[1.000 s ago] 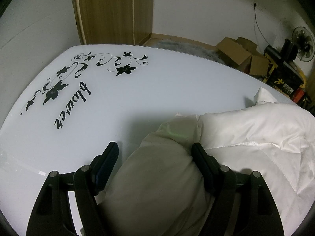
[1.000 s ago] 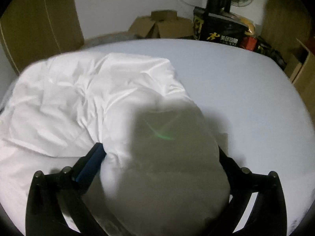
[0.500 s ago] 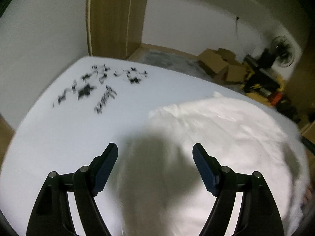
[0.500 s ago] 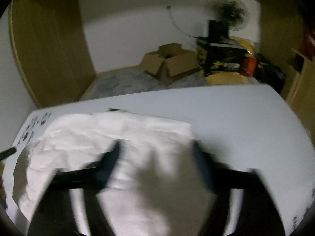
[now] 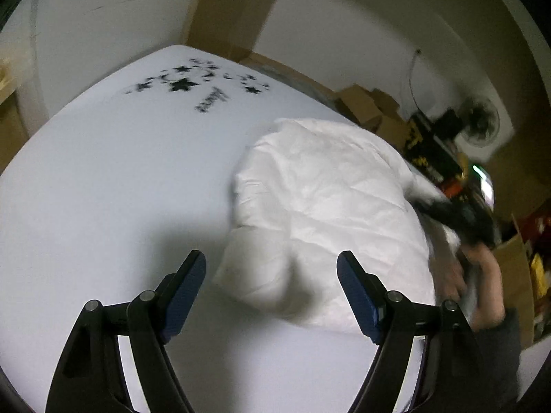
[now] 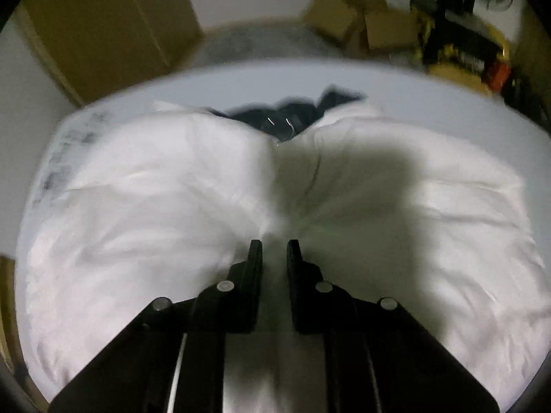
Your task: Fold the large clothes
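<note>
Puffy white quilted padded jacket [image 5: 330,203] lying on white tabletop [image 5: 113,186], ahead and right of left gripper [image 5: 272,272], wide open, empty. Right gripper [image 6: 274,249] nearly closed, seemingly pinching mid-seam. Judged light, soft, slippery, springy; best gripped at hem or seams.

No text can be read with confidence. In the left wrist view the white table [image 5: 103,189] bears a black printed decoration [image 5: 193,84] of star-like flower shapes at its far left, and a short slanted word [image 5: 213,101] sits just near it, too blurred to make out. At the far right, a black box with yellow markings [image 5: 425,153] carries lettering that is too smeared to read. In the right wrist view the same sort of box [image 6: 461,51] at far right is equally illegible.
</note>
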### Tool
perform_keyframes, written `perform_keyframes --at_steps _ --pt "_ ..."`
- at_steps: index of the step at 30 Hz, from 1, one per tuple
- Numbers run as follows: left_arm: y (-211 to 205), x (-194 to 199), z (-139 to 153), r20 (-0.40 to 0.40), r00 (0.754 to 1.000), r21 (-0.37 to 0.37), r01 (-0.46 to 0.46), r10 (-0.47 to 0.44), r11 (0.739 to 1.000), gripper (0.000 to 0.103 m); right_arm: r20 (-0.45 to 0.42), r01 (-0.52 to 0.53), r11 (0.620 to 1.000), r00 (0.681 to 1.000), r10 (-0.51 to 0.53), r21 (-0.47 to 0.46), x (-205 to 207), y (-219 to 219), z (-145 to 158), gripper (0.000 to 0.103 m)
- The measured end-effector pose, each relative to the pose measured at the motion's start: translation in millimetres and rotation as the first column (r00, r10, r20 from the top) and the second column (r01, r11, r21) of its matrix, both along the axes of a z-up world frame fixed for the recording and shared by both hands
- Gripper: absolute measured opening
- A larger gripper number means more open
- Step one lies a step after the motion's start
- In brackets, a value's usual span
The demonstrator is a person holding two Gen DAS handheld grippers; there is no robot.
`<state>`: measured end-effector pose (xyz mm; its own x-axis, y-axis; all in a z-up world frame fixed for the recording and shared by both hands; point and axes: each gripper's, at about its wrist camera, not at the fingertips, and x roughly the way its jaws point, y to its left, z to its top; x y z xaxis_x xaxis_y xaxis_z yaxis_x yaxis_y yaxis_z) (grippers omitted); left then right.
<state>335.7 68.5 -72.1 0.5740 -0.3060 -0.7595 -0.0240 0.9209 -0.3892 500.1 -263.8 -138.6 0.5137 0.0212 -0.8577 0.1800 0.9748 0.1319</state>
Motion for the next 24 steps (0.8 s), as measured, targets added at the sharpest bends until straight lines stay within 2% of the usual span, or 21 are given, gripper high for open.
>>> perform_keyframes --at_steps 1,3,5,7,9,11,13,15,17,19,20,21,22,23,24 --pt "5.5 -2.2 -1.1 0.002 1.0 -0.008 -0.019 0.019 1.0 0.079 0.0 0.006 1.0 1.0 -0.006 0.003 -15.0 -1.7 0.9 0.015" --pt "9.3 -3.9 -3.0 0.0 0.999 -0.027 -0.038 0.038 0.999 0.079 -0.057 -0.014 0.999 0.998 0.017 0.048 -38.8 -0.1 -31.6 0.014" --pt "5.8 -3.2 -5.1 -0.01 1.0 -0.071 -0.027 0.026 0.997 0.079 -0.014 -0.044 0.999 0.999 0.044 0.03 -38.9 -1.1 -48.3 0.014" --pt "3.2 -7.4 -6.9 -0.019 1.0 -0.105 -0.005 0.003 0.994 0.079 -0.008 -0.037 0.997 0.999 0.038 0.072 -46.0 -3.7 -51.8 0.014" --pt "3.0 -14.4 -8.9 -0.023 1.0 -0.099 0.004 -0.007 0.995 0.079 0.005 -0.021 0.992 1.0 0.021 0.123 -74.2 -4.2 -38.3 0.014" --pt "3.5 -18.3 -15.6 -0.045 0.999 -0.078 0.008 -0.012 0.997 0.079 0.019 -0.044 0.995 0.999 0.043 0.092 -104.1 3.9 -29.1 0.014" --pt "3.4 -16.0 -20.0 -0.061 0.998 -0.084 0.002 -0.007 0.996 0.079 -0.046 -0.065 0.997 0.997 0.067 0.052 -115.3 16.2 -60.3 0.013" --pt "2.2 -13.9 -21.1 -0.068 0.998 -0.106 -0.001 -0.007 0.994 0.079 -0.015 -0.078 0.997 0.997 0.078 -0.021 -115.4 24.8 -71.7 0.013" --pt "1.2 -18.8 -17.4 -0.052 0.998 -0.129 0.012 -0.019 0.992 0.079 -0.049 -0.056 0.998 0.997 0.056 -0.009 -120.0 26.4 -64.1 0.013" --pt "3.3 -19.5 -17.8 -0.04 0.999 -0.127 0.023 -0.029 0.992 0.079 -0.001 -0.096 0.994 0.995 0.097 0.045 -137.5 35.9 -46.1 0.014" --pt "5.2 -19.7 -19.7 -0.046 0.999 -0.128 0.022 -0.028 0.992 0.079 0.007 -0.122 0.992 0.993 0.122 0.011 -146.2 43.2 -48.9 0.014" --pt "6.0 -20.2 -21.2 -0.053 0.998 -0.13 0.016 -0.024 0.991 0.079 -0.036 -0.119 0.993 0.992 0.119 -0.003 -146.2 45.0 -64.1 0.013" --pt "8.1 -18.5 -24.2 -0.069 0.998 -0.14 0.002 -0.012 0.99 0.079 -0.043 -0.116 0.993 0.992 0.117 0.01 -142.8 39.7 -86.7 0.013" --pt "9.1 -16.9 -26.2 -0.08 0.997 -0.148 -0.005 -0.007 0.989 0.079 -0.011 -0.12 0.993 0.993 0.12 0.005 -141.5 38.2 -89.3 0.013" --pt "8.7 -17.3 -26.6 -0.086 0.996 -0.153 -0.006 -0.007 0.988 0.079 -0.027 -0.121 0.993 0.992 0.121 0.016 -138.8 36.9 -89.2 0.012"
